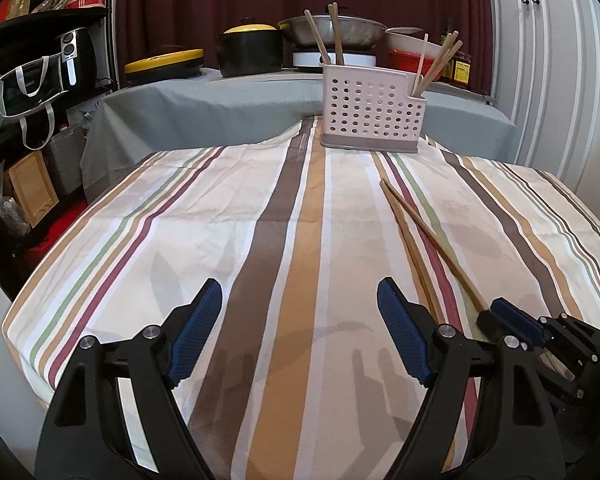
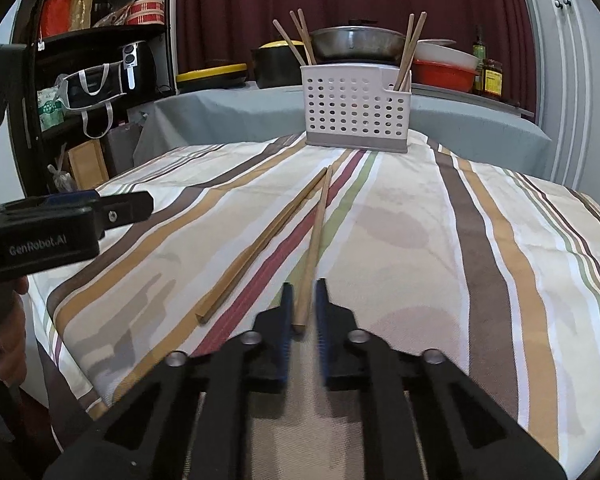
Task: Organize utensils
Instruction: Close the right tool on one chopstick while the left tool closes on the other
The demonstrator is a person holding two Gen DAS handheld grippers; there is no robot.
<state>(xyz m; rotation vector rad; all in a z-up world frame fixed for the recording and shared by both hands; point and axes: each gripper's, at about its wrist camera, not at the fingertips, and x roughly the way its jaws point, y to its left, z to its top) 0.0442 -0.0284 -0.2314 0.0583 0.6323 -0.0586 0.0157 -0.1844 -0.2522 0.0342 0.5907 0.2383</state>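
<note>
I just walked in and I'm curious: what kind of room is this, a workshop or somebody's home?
Most likely a home kitchen or dining corner. A wok and a lidded black pot sit on the back counter, a perforated utensil caddy holds chopsticks, and the table wears a striped household tablecloth.

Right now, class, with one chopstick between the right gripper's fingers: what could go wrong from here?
1. The right gripper straddles only the near end of the round chopstick; gripped so far from its middle, it may droop or swivel when lifted.
2. The flat chopstick nearly meets it at the far tips, so lifting could nudge it.
3. The holder stands at the cloth's far edge, already holding leaning chopsticks; insertion could knock them.
</note>
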